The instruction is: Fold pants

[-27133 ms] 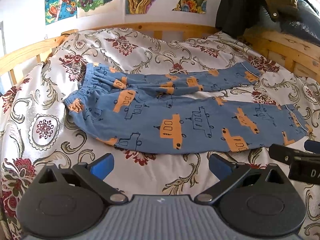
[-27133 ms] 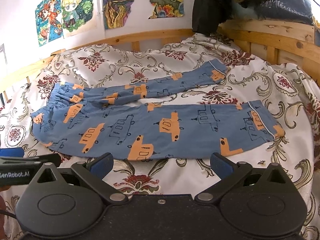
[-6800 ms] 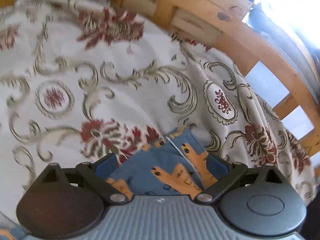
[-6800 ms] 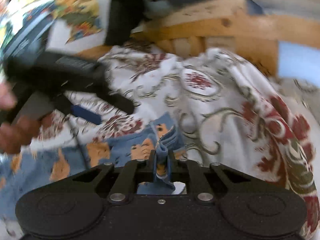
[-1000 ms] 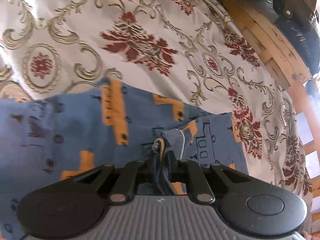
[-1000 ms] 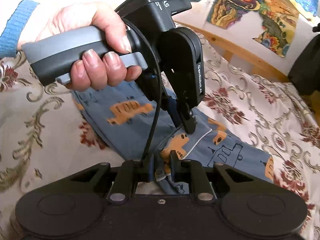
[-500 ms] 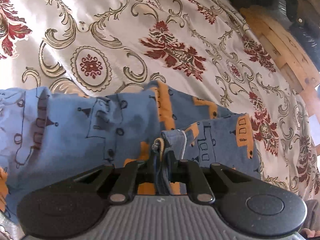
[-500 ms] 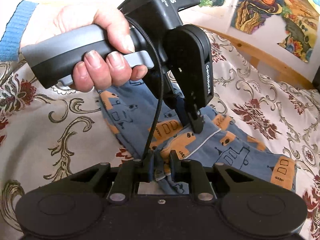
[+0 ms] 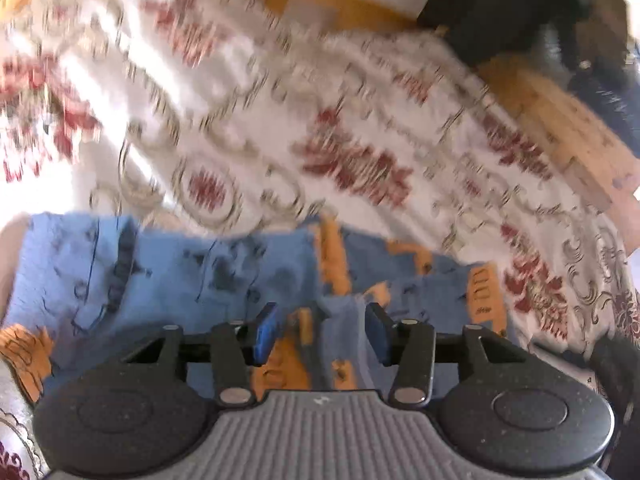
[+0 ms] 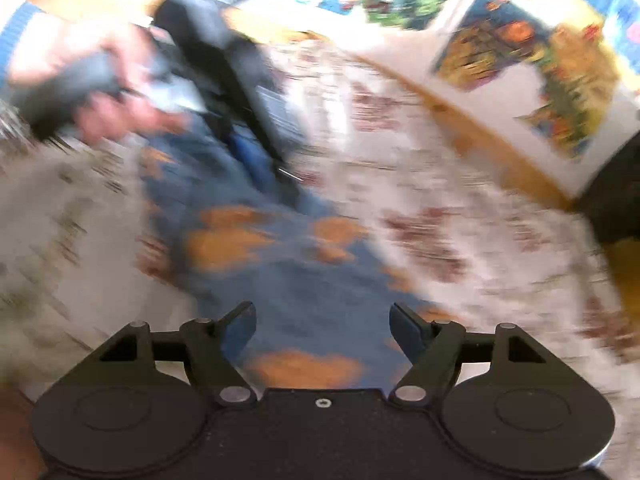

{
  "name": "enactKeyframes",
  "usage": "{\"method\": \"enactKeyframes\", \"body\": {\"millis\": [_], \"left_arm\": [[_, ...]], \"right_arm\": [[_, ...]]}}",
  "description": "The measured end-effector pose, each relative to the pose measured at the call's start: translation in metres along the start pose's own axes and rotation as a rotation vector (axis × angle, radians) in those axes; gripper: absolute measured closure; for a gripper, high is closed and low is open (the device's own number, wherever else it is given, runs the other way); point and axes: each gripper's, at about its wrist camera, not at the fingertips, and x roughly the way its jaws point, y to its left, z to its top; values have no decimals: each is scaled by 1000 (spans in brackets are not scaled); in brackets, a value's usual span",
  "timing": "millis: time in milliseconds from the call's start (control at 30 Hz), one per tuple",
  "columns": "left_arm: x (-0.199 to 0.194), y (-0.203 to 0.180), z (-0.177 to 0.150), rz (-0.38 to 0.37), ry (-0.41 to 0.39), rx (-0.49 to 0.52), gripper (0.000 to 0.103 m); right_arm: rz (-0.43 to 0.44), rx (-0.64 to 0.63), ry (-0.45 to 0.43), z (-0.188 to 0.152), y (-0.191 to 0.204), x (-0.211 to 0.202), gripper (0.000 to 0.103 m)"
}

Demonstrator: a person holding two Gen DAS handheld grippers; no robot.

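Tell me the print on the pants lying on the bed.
The blue pants carry orange vehicle shapes with dark outlines, clearest in the left wrist view.

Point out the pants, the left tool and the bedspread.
pants (image 9: 168,272): left wrist view, on the flat blue cloth left of the orange stripe.
left tool (image 9: 320,332): left wrist view, midway between its parted blue fingertips.
bedspread (image 9: 280,120): left wrist view, on a bare floral patch beyond the pants.
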Motion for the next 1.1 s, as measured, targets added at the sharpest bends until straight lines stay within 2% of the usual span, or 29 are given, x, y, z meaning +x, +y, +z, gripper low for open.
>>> {"method": "enactKeyframes", "body": {"millis": [67, 133, 233, 333, 367, 400, 433, 500, 567, 600, 633, 667, 700, 733, 767, 833, 900, 967, 1000, 1067, 1100], "left_arm": [[-7, -13, -4, -26, -60, 20, 43], [-4, -27, -9, -92, -90, 25, 35], [14, -47, -14, -140, -74, 54, 33], [39, -51, -20, -104, -48, 69, 32], [47, -46, -23, -88, -31, 52, 33], [54, -36, -25, -91, -14, 22, 40], [58, -25, -27, -113, -4, -19, 49], [56, -4, -32, -167, -21, -92, 57], [52, 8, -35, -204, -25, -147, 59], [48, 13, -36, -198, -30, -171, 58], [43, 13, -36, -178, -36, -186, 53], [34, 11, -38, -142, -45, -196, 49], [25, 9, -40, -128, -64, -193, 37], [17, 5, -42, -110, -86, -181, 19], [7, -1, -47, -75, -116, -151, 14], [-1, -10, -56, -19, -132, -88, 13], [1, -10, -68, 39, -91, -81, 14], [7, -6, -83, 115, -69, -82, 17], [6, -6, -90, 128, -90, -65, 17], [3, -11, -95, 167, -111, -40, 16], [0, -14, -95, 183, -111, -34, 12]], "right_arm": [[-81, -9, 2, -11, -25, 4, 34], [-120, -9, -1, -19, -42, 15, 48], [-83, 74, -42, -29, -59, 36, 59], [-27, 128, -31, -39, -62, 61, 72], [-15, 159, -11, -42, -65, 70, 72], [-1, 197, 13, -46, -69, 78, 72], [14, 233, 30, -51, -74, 83, 72], [30, 296, 32, -57, -83, 87, 72], [22, 313, 37, -56, -87, 88, 67], [9, 317, 43, -56, -88, 85, 60], [-13, 330, 43, -54, -90, 81, 54], [-32, 352, 27, -52, -94, 75, 53], [-39, 368, 5, -50, -97, 69, 53], [-33, 379, -22, -47, -98, 62, 50], [-21, 383, -41, -45, -99, 58, 49], [34, 382, -46, -41, -93, 54, 47], [87, 344, 30, -42, -78, 59, 44], [79, 269, 109, -48, -57, 68, 43], [57, 236, 97, -50, -51, 66, 42], [23, 171, 86, -43, -44, 56, 34], [9, 154, 63, -40, -43, 48, 22]]}}
